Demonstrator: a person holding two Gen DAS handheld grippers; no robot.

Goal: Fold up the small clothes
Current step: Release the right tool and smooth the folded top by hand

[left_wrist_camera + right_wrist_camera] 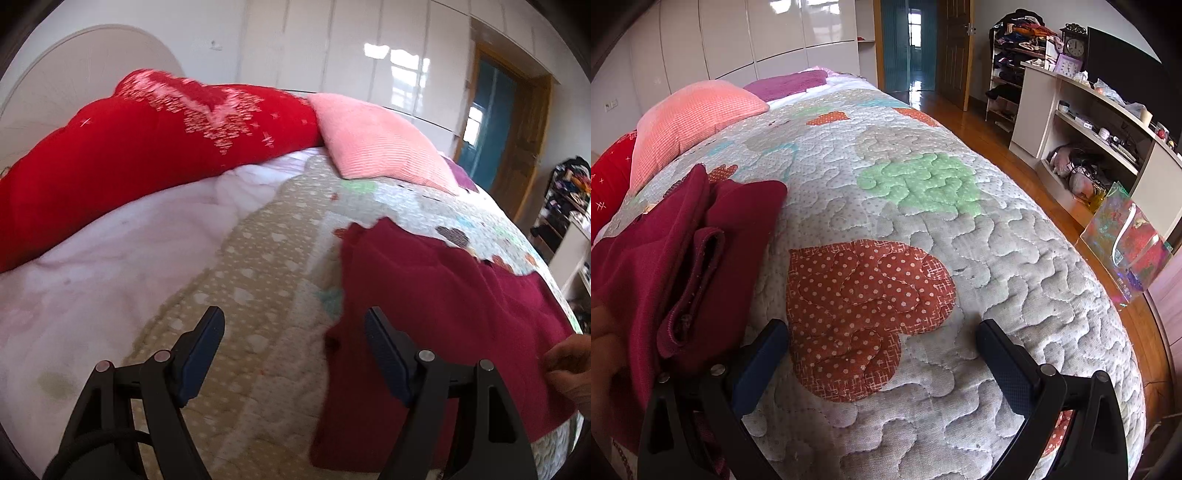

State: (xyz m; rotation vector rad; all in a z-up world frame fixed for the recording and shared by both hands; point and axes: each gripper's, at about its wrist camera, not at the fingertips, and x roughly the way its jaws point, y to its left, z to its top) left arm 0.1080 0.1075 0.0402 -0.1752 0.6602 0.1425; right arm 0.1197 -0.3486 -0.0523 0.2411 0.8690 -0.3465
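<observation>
Maroon garment point(424, 317) spread on the quilted bed point(258, 295) — both claws empty.

It lies under and beside the left claw's point(295, 328) right finger; a hand point(569, 373) touches its far edge. In the right wrist view its bunched folds sit against the right claw's point(882, 343) left finger — jaws wide apart, holding nothing. Pink pillow point(690, 118) beyond.

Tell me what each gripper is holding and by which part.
Nothing: the left gripper and the right gripper are both open and empty. The maroon garment lies on the quilt.
</observation>
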